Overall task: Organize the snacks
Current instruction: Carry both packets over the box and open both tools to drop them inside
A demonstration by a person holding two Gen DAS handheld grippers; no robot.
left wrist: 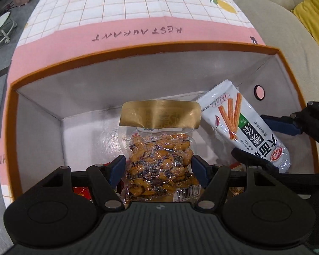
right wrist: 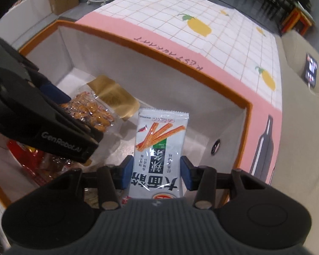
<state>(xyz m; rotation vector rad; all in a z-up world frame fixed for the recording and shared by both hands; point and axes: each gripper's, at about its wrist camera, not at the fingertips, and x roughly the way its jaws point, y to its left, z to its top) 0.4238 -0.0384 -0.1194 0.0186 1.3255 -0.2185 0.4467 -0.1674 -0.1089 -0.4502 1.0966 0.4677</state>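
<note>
Now we hold a snack in each gripper over the orange-rimmed box (left wrist: 138, 48): our left gripper (left wrist: 158, 171) clamps the clear peanut pouch (left wrist: 159, 159), our right gripper (right wrist: 157, 173) pinches the white spicy-stick packet (right wrist: 159, 146) just ahead. Both packs hang inside the box, close together. We judge a collision likely; releasing together could leave the packet leaning on the pouch, untidy.
</note>
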